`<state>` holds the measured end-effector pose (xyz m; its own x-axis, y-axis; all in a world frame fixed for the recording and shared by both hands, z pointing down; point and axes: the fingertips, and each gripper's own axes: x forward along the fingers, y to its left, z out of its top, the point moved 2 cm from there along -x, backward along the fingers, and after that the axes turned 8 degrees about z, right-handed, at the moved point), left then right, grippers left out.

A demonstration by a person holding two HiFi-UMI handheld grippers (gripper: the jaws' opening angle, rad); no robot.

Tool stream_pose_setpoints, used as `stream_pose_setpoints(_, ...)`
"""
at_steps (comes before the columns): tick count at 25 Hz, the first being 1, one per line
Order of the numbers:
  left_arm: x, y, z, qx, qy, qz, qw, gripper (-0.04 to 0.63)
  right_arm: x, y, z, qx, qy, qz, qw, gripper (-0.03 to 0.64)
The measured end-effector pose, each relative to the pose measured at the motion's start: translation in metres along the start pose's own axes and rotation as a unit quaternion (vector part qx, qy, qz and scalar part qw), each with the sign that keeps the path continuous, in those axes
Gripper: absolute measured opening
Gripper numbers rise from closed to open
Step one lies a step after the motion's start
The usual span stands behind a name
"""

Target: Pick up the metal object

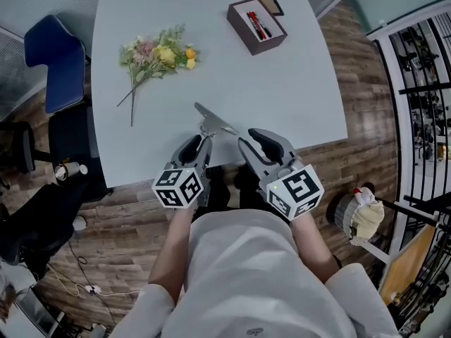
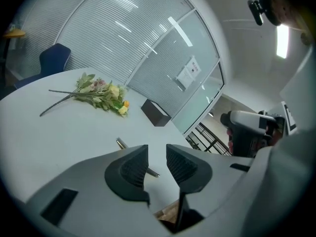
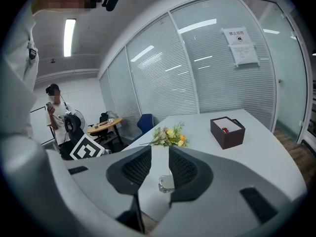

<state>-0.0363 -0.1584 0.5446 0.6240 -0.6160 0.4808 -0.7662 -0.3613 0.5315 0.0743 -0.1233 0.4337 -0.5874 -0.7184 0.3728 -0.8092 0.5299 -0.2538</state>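
Note:
The metal object, a slim silvery tool with a rod handle, lies on the white table near its front edge. My left gripper hovers just short of it, jaws a narrow gap apart and holding nothing. In the left gripper view the rod runs behind the left jaw of my left gripper. My right gripper sits to the object's right, also open and empty. The right gripper view shows the metal piece on the table through the gap of my right gripper.
A bunch of flowers lies at the table's left. A dark box with pens stands at the far side. A blue chair and a black chair stand left of the table. A person stands far off in the right gripper view.

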Motion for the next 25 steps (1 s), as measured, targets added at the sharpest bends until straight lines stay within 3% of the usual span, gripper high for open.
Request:
stream_pose_setpoints(9, 0.021, 0.020, -0.021, -0.085, 0.028, 0.012, 0.9959, 0.120, 0.004, -0.004, -0.007, 0.008, 0.008, -0.003, 1.000, 0.115)
stream_pose_setpoints(17, 0.037, 0.029, -0.031, -0.101, 0.045, 0.015, 0.9938, 0.120, 0.006, -0.009, -0.018, 0.021, 0.022, -0.007, 1.000, 0.114)
stream_pose_setpoints(22, 0.046, 0.038, -0.039, -0.175, 0.052, 0.016, 0.9830, 0.118, 0.004, -0.012, -0.024, 0.032, 0.025, -0.017, 0.999, 0.112)
stream_pose_setpoints(25, 0.049, 0.043, -0.044, -0.192, 0.057, 0.026, 0.9794, 0.118, -0.002, -0.014, -0.029, 0.043, 0.028, -0.027, 0.998, 0.112)
